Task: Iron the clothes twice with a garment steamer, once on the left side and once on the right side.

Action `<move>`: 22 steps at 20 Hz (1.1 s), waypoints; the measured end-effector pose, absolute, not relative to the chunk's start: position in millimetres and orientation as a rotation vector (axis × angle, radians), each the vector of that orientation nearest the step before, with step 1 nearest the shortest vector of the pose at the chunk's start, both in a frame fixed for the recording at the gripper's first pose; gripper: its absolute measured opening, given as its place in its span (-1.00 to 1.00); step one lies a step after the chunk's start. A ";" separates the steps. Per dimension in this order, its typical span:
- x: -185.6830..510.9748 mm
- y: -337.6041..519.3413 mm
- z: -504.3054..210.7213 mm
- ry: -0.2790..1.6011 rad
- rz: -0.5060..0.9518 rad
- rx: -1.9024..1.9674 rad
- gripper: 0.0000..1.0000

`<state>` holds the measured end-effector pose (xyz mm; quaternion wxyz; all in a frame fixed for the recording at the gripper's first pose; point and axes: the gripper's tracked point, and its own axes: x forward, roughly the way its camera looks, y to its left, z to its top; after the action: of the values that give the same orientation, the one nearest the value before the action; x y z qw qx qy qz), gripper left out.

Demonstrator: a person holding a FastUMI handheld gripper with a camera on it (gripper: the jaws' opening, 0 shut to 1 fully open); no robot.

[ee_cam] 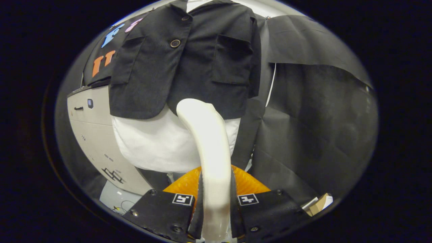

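Black cloth lines the booth behind a pale cabinet (89,125). Gripper view: the gripper (216,202) has its fingers closed on the steamer (211,148), whose white handle runs up between them. The steamer's head sits at the hem of the black jacket (185,57), hung over a white shirt (158,145). Risk: the smooth handle may twist in the hold, swinging the head off the fabric.

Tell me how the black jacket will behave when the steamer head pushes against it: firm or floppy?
Likely floppy: the black jacket hangs loose over a white garment, its hem free, so it should swing away. The gripper is shut on the steamer handle, which looks rigid.
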<state>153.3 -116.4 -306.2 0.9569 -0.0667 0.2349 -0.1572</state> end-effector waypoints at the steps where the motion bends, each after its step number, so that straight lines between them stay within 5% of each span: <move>1: 153.2 -117.1 -308.1 0.484 -0.319 -0.137 -0.30; 13: 107.7 -97.7 -258.2 0.429 -0.311 -0.106 -0.30; 22: 9.9 -51.7 -210.8 0.383 -0.286 -0.084 -0.30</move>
<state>9.9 -51.7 -210.8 0.9707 -0.0418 0.1897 -0.1418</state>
